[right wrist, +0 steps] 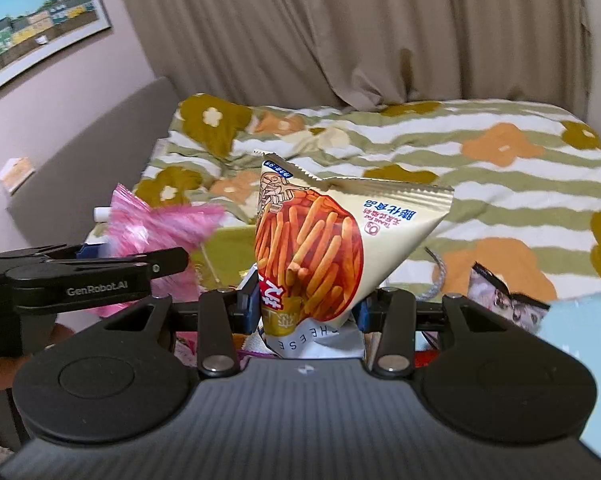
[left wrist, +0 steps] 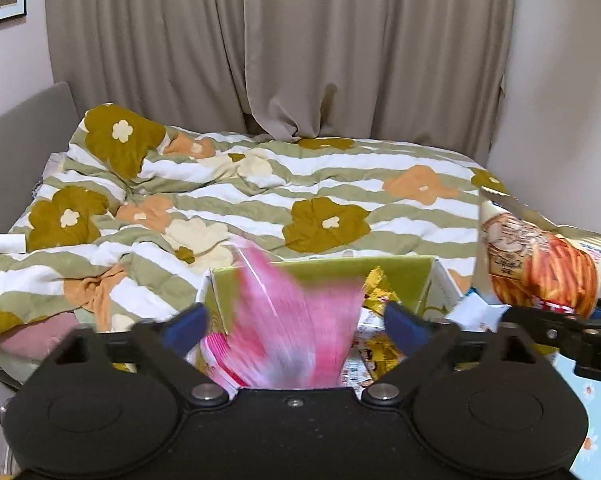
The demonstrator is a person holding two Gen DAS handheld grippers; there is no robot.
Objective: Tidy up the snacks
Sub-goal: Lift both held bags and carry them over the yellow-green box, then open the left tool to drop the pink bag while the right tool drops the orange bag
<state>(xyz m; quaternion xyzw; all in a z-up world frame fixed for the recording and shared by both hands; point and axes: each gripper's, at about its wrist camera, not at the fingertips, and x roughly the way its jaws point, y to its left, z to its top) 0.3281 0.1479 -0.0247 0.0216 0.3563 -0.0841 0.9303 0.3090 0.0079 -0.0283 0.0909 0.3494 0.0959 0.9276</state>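
My left gripper [left wrist: 294,326] is open, its blue pads wide apart. A blurred pink snack bag [left wrist: 288,320] lies between them, over a green cardboard box [left wrist: 324,276] that holds several snack packets [left wrist: 376,292]. My right gripper [right wrist: 306,304] is shut on a cream bag of orange snack sticks [right wrist: 320,240] and holds it upright. That bag also shows at the right of the left wrist view [left wrist: 540,264]. The pink bag [right wrist: 160,224] and the left gripper's body [right wrist: 80,280] show at the left of the right wrist view.
A bed with a green-striped flower quilt [left wrist: 260,192] lies behind the box. Beige curtains [left wrist: 280,40] hang at the back. A light blue daisy-print cloth [right wrist: 580,360] is at the right. More packets [right wrist: 504,300] lie beside it.
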